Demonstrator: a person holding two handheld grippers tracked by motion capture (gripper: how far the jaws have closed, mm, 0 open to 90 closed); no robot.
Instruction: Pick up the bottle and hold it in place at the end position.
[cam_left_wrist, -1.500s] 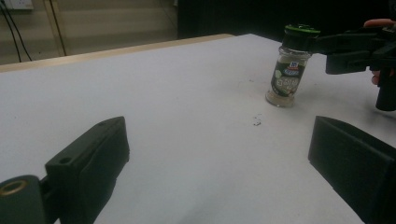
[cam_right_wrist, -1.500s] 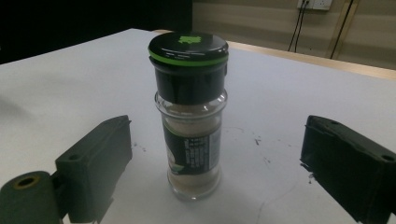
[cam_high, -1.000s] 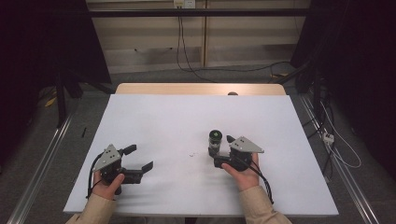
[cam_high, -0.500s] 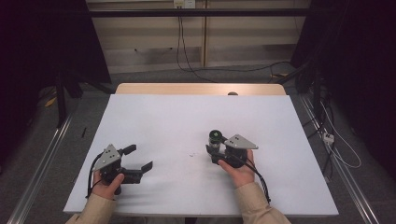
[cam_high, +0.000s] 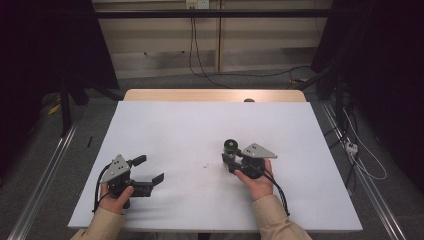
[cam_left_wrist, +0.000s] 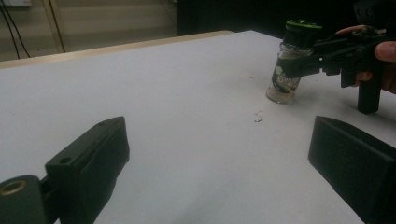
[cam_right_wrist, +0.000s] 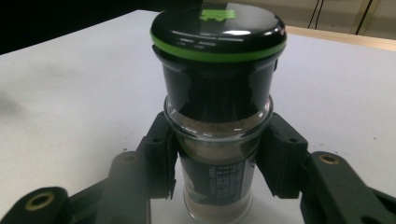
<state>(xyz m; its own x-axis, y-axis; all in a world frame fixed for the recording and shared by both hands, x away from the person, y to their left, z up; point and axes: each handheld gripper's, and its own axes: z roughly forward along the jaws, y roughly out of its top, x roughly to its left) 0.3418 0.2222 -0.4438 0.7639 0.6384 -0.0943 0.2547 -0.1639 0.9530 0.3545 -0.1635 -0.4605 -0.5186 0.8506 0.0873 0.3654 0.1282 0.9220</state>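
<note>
A glass spice jar (cam_high: 230, 147) with a black cap and a green ring stands upright on the white table (cam_high: 200, 120), right of centre. My right gripper (cam_high: 229, 161) has just been closing and is shut on it. In the right gripper view both pads press the glass body of the jar (cam_right_wrist: 219, 93) below the cap, one on each side. The left gripper view shows the jar (cam_left_wrist: 289, 70) far off, with its base on the table. My left gripper (cam_high: 150, 168) rests near the front left of the table, open, with nothing between its jaws (cam_left_wrist: 219, 172).
A few small crumbs (cam_high: 206, 165) lie on the table left of the jar. A wooden strip (cam_high: 215, 95) runs along the table's far edge. Cables trail over the floor behind and to the right.
The right gripper's jaws have closed around the jar, which stood between them while they were open. The left gripper has not moved.
</note>
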